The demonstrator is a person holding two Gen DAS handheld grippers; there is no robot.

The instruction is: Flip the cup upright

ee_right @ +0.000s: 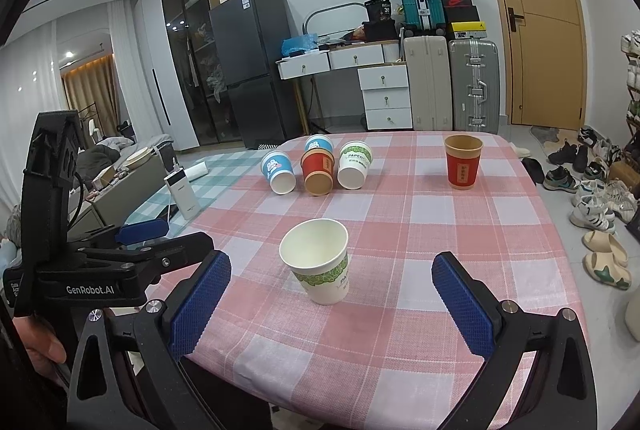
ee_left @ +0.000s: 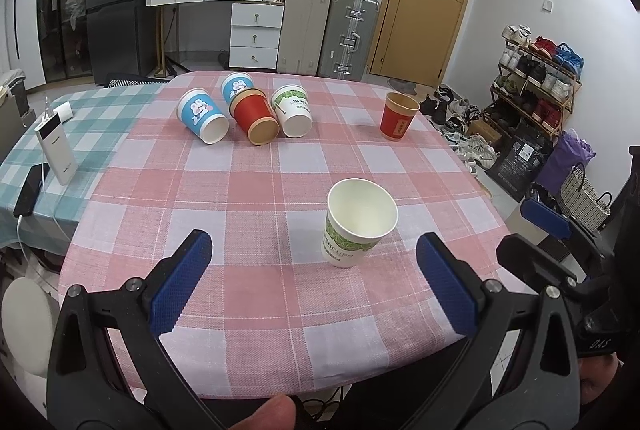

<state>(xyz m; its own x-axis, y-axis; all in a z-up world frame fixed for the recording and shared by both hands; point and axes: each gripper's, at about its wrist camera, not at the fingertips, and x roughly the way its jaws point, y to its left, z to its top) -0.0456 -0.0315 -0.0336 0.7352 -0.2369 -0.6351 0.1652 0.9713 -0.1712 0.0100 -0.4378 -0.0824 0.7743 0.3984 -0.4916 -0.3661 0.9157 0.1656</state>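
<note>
A white paper cup with a green leaf band (ee_left: 356, 224) (ee_right: 320, 262) stands upright on the pink checked tablecloth (ee_left: 256, 181), near the front. A red cup (ee_left: 398, 115) (ee_right: 463, 161) stands upright at the far right. Several cups lie on their sides at the back: a blue rabbit cup (ee_left: 202, 115) (ee_right: 278, 171), a second blue cup (ee_left: 236, 85) behind, a red cup (ee_left: 254, 115) (ee_right: 317, 171) and a white green-leaf cup (ee_left: 292, 111) (ee_right: 354, 165). My left gripper (ee_left: 314, 278) is open and empty, just short of the upright white cup. My right gripper (ee_right: 332, 304) is open and empty, also near that cup.
A white power bank (ee_left: 56, 147) and a black phone (ee_left: 32, 187) lie on the green checked cloth at the left. Suitcases (ee_left: 328, 29), drawers and a fridge stand behind the table. Shoes and a shoe rack (ee_left: 536, 77) line the right side.
</note>
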